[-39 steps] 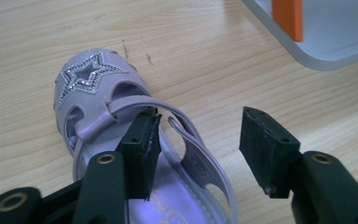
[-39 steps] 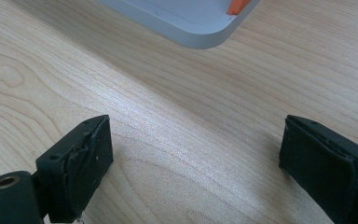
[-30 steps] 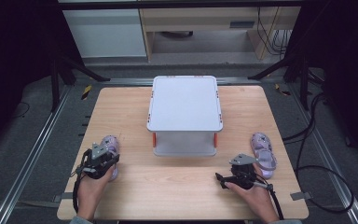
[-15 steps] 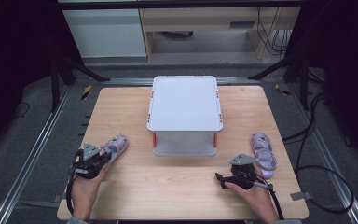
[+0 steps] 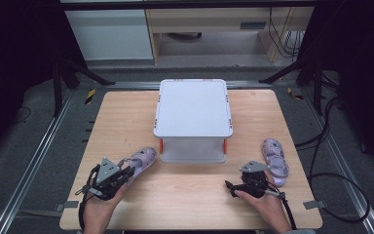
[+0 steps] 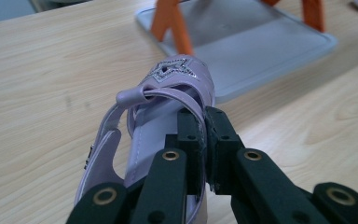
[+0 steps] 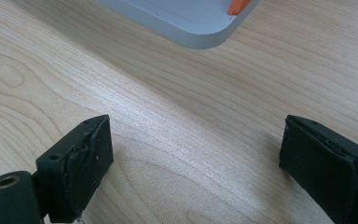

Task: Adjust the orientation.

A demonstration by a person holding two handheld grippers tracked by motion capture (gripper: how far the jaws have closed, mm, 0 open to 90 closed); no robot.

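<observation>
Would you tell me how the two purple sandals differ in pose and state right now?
The left sandal is clamped by the shut left gripper and lies slanted, toe toward the white rack. The right sandal lies free on the table, beside the open right gripper. Both are purple and strappy.

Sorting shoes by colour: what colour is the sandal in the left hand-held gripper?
Pale lilac sandal, with a glittery star; clearest in the left gripper view.

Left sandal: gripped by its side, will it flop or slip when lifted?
The sandal looks small and light, so probably an easy lift. The left gripper pinches only a thin side edge, so it may pivot or droop. Its thin strap looks soft and likely flexes.
</observation>
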